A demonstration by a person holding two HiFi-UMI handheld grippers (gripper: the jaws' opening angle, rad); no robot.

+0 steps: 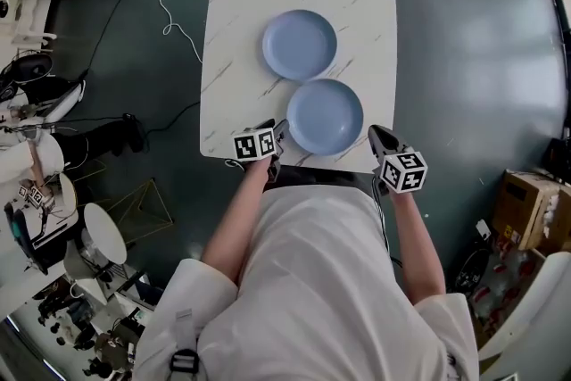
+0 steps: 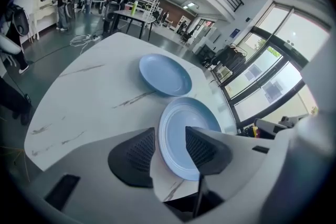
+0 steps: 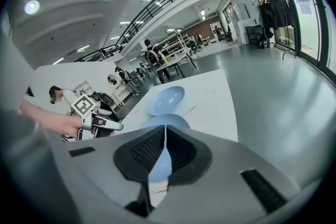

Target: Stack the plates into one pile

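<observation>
From above, the near plate (image 1: 325,117) and far plate (image 1: 299,44) lie side by side on the counter (image 1: 234,58). Only the gripper views show the left tongs (image 2: 170,138) apart and the right tongs (image 3: 165,136) pressed together.

Bright, even indoor light. Round ceiling lamps (image 3: 31,7) and tall windows (image 2: 273,86) slightly blown out. Round light-blue plates (image 1: 300,44) cast almost no shadow. Heavy fisheye, black corners, edges soft.

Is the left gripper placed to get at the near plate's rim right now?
Probably yes: the left gripper is open, the near plate lies right ahead of its jaws, nothing between.
</observation>
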